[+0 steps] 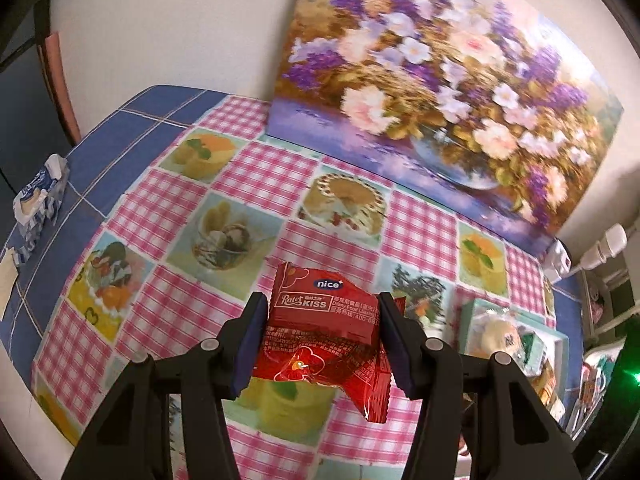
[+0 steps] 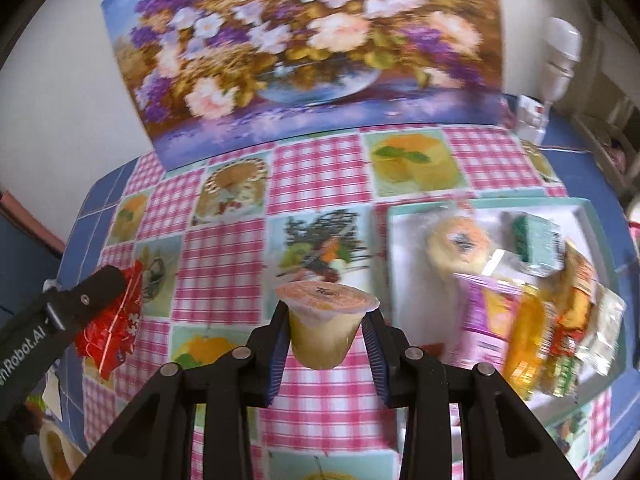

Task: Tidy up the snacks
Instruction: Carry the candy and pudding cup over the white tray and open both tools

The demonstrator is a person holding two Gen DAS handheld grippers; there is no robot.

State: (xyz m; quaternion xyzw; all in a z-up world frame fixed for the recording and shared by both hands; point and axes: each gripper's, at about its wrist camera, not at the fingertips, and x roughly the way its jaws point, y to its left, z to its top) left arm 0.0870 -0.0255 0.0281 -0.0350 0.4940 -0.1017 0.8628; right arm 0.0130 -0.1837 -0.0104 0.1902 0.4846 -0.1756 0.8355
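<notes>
Left wrist view: the left gripper (image 1: 322, 334) is clamped on a red foil snack packet (image 1: 326, 330), one pad on each side of its puffed middle, held clear above the pink checked tablecloth (image 1: 276, 168). The packet looks light and soft, its crinkly foil slippery and likely to crush or slide under a hard squeeze; the filled centre is the sound place to hold, not the crimped end that hangs loose below the right finger (image 1: 394, 344). The gripper points steeply down at the cloth. Ahead, a flower painting (image 1: 448, 92) leans against the wall; off to its right lies the white snack tray (image 1: 560, 344), already holding several items.

Right wrist view: the right gripper (image 2: 326, 336) grips a small jelly cup (image 2: 322, 330) by its tapered wall just under the rim, upright, orange foil lid (image 2: 326, 296) on top, lifted off the cloth. The cup seems stiff but smooth, so the taper could let it slip downward; the flared rim above the pads is a useful stop, and the sealed lid should not be pressed. This gripper also tilts well downward. The tray (image 2: 404, 224) sits just ahead and to its right, crowded with wrapped snacks toward its near right, with bare floor at the near left corner. The left gripper (image 2: 86, 292) with its red packet (image 2: 116, 328) shows at far left, level with this one and well apart
</notes>
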